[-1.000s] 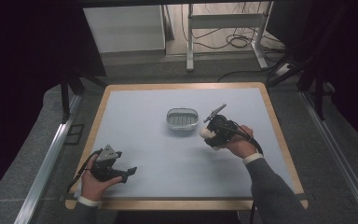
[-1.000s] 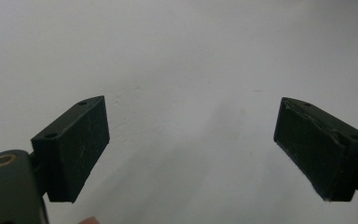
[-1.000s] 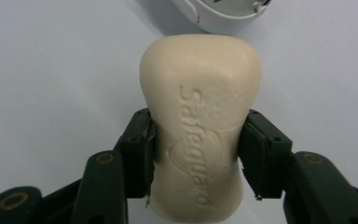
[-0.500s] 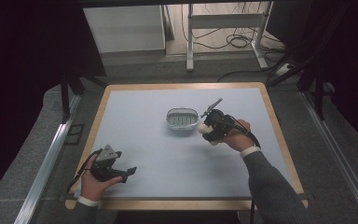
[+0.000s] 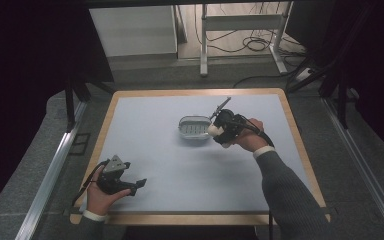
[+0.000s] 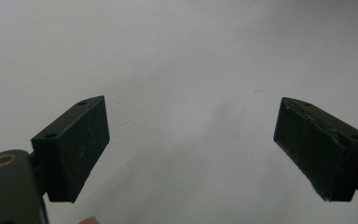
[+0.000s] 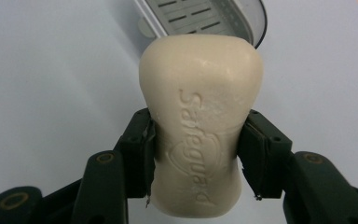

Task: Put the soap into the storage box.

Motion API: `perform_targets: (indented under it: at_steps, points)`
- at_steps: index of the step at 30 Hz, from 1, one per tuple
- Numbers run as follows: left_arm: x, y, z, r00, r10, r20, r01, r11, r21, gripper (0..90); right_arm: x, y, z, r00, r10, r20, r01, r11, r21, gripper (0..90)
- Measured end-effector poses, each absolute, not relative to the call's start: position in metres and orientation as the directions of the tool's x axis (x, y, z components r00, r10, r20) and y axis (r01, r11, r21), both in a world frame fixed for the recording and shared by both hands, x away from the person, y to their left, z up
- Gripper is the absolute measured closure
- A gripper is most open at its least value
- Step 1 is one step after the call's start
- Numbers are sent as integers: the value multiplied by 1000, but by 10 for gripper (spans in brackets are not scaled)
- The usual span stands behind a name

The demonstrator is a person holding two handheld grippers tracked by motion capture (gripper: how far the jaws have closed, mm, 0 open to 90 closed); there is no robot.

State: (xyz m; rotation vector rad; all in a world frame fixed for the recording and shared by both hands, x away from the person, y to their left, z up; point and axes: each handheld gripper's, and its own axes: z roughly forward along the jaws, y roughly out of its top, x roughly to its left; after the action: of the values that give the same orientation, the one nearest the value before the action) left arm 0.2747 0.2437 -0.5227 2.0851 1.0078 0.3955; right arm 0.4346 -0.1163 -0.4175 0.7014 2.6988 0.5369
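Observation:
A cream bar of soap (image 7: 200, 116) stamped "Safeguard" is clamped between the jaws of my right gripper (image 7: 195, 154). In the high view that right gripper (image 5: 216, 131) hovers at the right rim of a grey slotted soap dish (image 5: 194, 127) near the table's middle, the bar of soap (image 5: 213, 130) showing pale at its tip. The soap dish (image 7: 205, 16) lies just beyond the bar in the right gripper view. My left gripper (image 5: 139, 184) rests near the front left corner, open. Its jaws stand wide apart over bare surface, and the left gripper (image 6: 191, 154) holds nothing.
The table has a pale blue-grey mat (image 5: 180, 165) with a wooden border (image 5: 105, 125). Metal rails (image 5: 50, 170) run along both sides. Beyond the far edge stand a white cabinet (image 5: 135, 30) and a metal frame with cables (image 5: 245, 35).
My right gripper has carried the soap leftward toward the dish, from beside it to its right rim. The left gripper has stayed in place.

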Motion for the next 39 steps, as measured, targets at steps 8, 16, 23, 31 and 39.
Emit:
perform_targets:
  at_steps: [8,16,23,31,39]
  points:
    - [275,244,-523,638,768,-49,527,-390,755,109,446,-107,-415,-854,484,-190,376,828,416,497]
    - [275,244,-522,639,768,-51,527,-388,756,109,454,-100,-416,-854,484,-194,375,829,415,497]
    - [275,244,-522,639,767,-52,527,-387,757,109,462,-99,-414,-859,468,-206,362,841,403,497]
    - [275,244,-523,642,765,-51,526,-391,755,109,470,-93,-410,-859,463,-219,353,845,403,497]
    - [275,243,-523,642,765,-53,524,-387,758,109,477,-86,-406,-863,448,-235,335,853,399,497]
